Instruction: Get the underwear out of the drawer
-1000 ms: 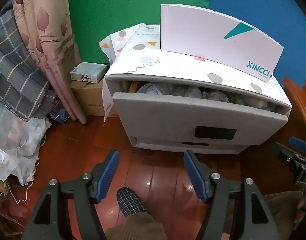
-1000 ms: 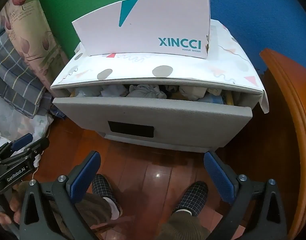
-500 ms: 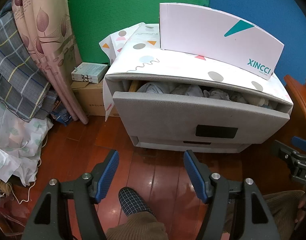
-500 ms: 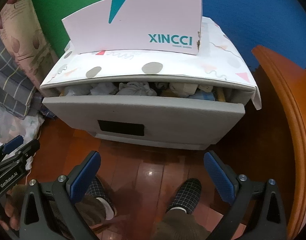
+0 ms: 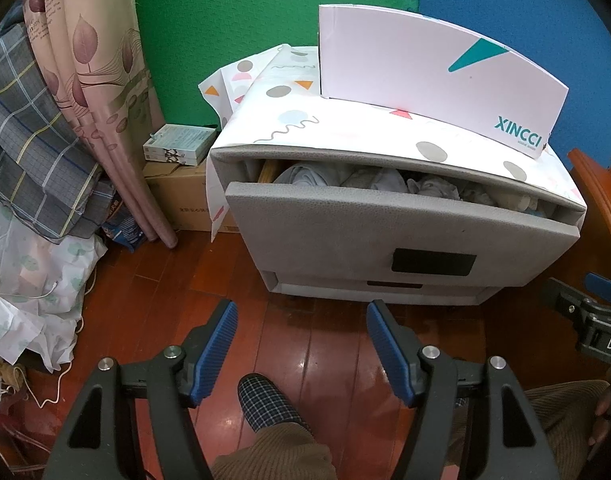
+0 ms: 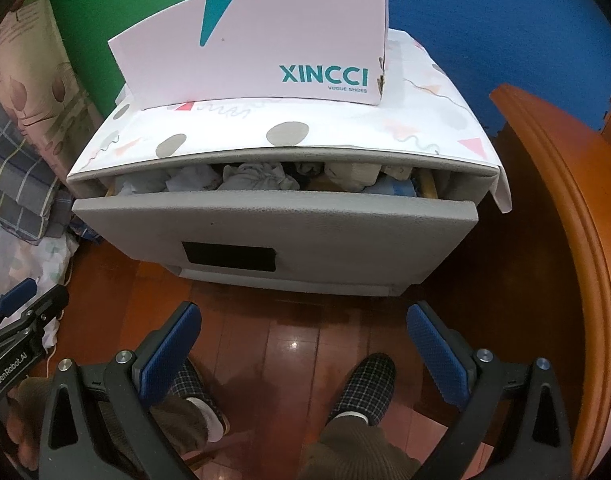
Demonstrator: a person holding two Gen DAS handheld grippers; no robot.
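A grey drawer (image 5: 385, 232) (image 6: 273, 224) of a low cabinet stands pulled partway out on the wooden floor. Crumpled pale underwear (image 5: 369, 182) (image 6: 261, 178) fills the gap under the cabinet's top. My left gripper (image 5: 301, 312) hangs open over the floor, short of the drawer front, with nothing between its blue pads. My right gripper (image 6: 303, 314) is also open and empty, held back from the drawer. Each gripper shows at the edge of the other's view.
A white XINCCI shoe box (image 5: 437, 84) (image 6: 261, 48) sits on the cabinet's patterned top. Curtains and plaid bedding (image 5: 45, 120) crowd the left, with small boxes (image 5: 181, 144) beside the cabinet. An orange wooden rim (image 6: 565, 240) curves along the right. A person's slippered feet (image 6: 369, 380) rest below.
The right gripper's view has tipped a little downward, so the cabinet sits higher and slightly left in it. The left gripper has stayed put. Both jaws stand as before.
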